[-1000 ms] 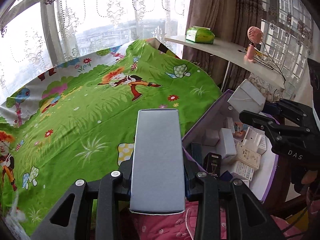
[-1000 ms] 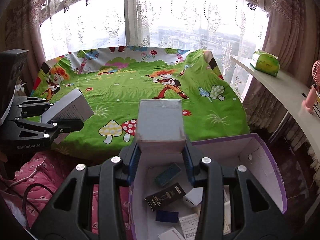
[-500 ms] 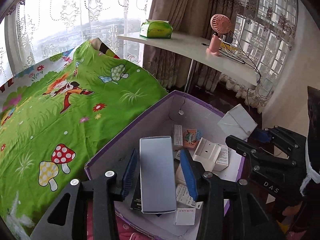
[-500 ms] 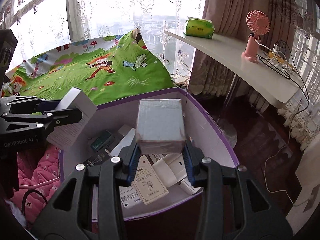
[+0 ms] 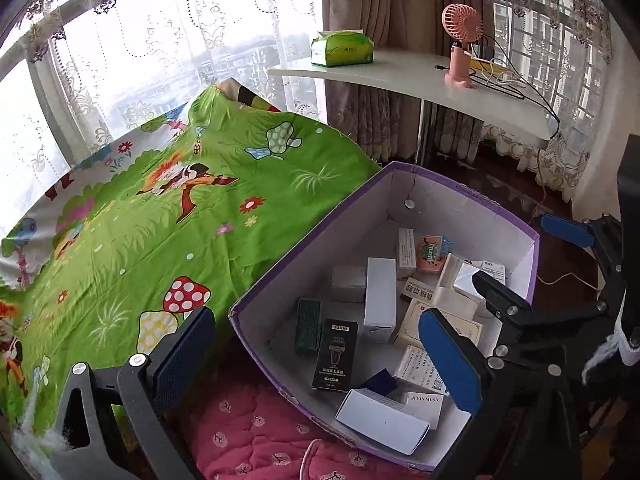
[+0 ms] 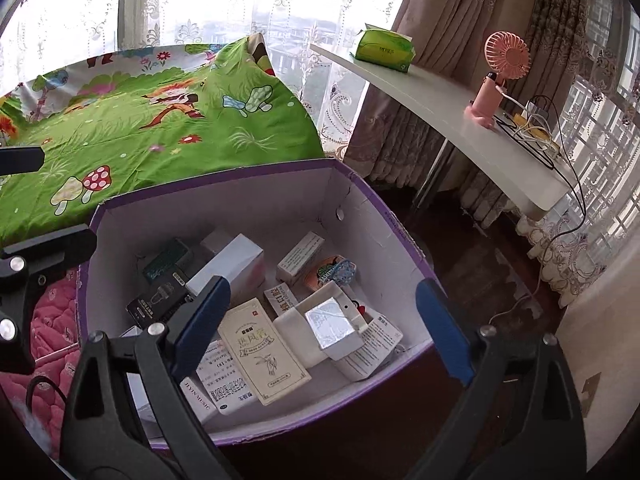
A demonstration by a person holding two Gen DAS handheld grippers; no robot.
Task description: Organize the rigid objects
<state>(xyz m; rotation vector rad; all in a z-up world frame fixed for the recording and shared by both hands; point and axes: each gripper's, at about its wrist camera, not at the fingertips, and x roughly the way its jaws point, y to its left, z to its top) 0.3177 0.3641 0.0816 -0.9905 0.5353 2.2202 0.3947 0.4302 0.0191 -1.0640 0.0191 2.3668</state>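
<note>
Both grippers over purple box (image 5: pixel 460 192), pointing down into it so drops land inside. Left gripper (image 5: pixel 320 360) jaws opening, spread wide, nothing between pads. Right gripper (image 6: pixel 320 320) same, jaws opening, empty. Long white box (image 5: pixel 380 296) lies mid-box; grey cube (image 6: pixel 330 328) rests on white tray (image 6: pixel 296 336), 5 o'clock from centre. Bedspread (image 5: pixel 160 220) at 10 o'clock looks bare, so probably near done.

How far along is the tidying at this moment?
Done: many small boxes lie in the purple-rimmed carton. In hand: nothing; the left gripper and right gripper are opening, empty, above it. Left: the green bedsheet shows no loose boxes in view.
</note>
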